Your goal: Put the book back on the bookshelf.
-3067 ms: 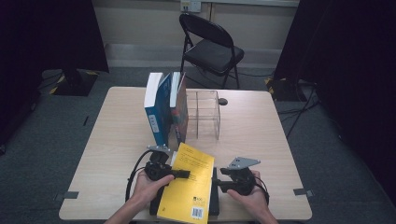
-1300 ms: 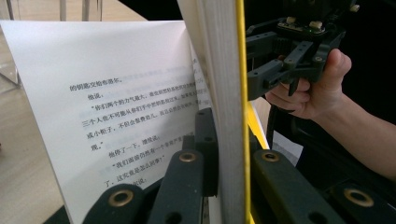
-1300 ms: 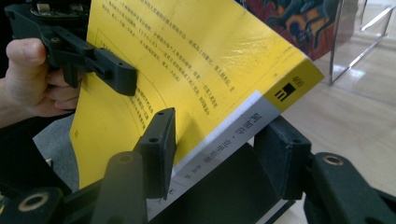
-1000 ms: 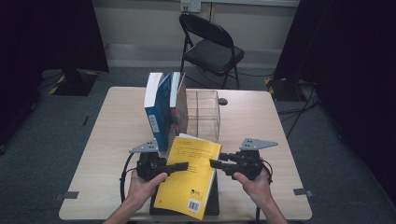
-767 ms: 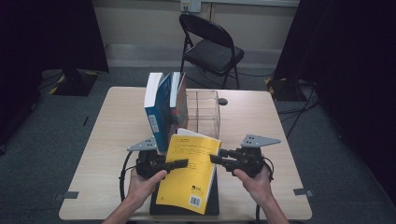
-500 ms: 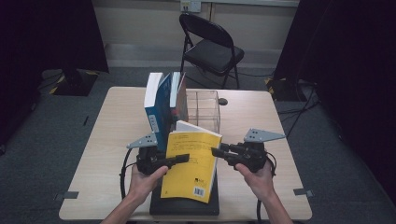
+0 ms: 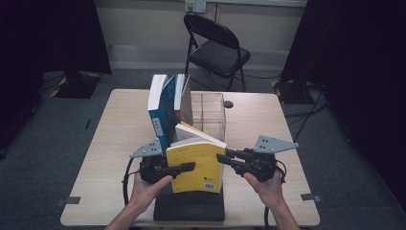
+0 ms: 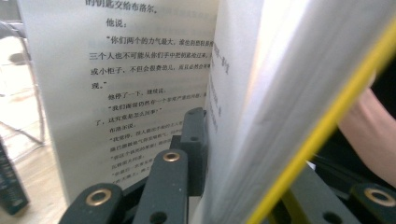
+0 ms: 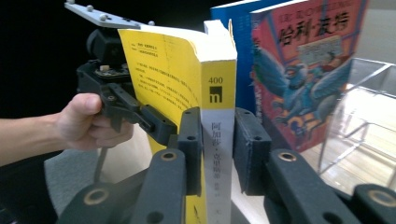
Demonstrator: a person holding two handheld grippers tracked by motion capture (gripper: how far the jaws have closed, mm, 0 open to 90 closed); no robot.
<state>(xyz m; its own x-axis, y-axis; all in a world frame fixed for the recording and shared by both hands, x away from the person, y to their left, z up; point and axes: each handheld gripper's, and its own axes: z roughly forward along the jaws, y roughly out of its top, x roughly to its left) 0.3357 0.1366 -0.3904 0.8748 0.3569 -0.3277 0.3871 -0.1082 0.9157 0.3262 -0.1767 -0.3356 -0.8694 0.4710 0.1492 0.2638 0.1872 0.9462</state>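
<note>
A yellow paperback (image 7: 198, 165) with a white spine (image 9: 218, 154) stands nearly upright above the table's front, held between both grippers. My left gripper (image 7: 189, 166) is shut on its fore edge: one jaw lies among the printed pages (image 8: 140, 93), and the yellow cover (image 8: 299, 154) runs past the other. My right gripper (image 7: 225, 159) is shut on the spine, with a pad (image 9: 189, 140) on each side. The right gripper view shows the left gripper (image 9: 140, 116) in a hand behind the book.
A tall blue book (image 7: 160, 110) and a red-covered illustrated book (image 9: 303, 70) stand upright against a clear acrylic rack (image 7: 210, 112) at mid-table. A flat black slab (image 7: 189, 208) lies under the yellow book. A black folding chair (image 7: 218, 48) stands beyond the wooden table (image 7: 119, 134).
The yellow book lay flat on the black slab. Both grippers have since lifted it and tipped it up to near vertical, moving slightly toward the rack.
</note>
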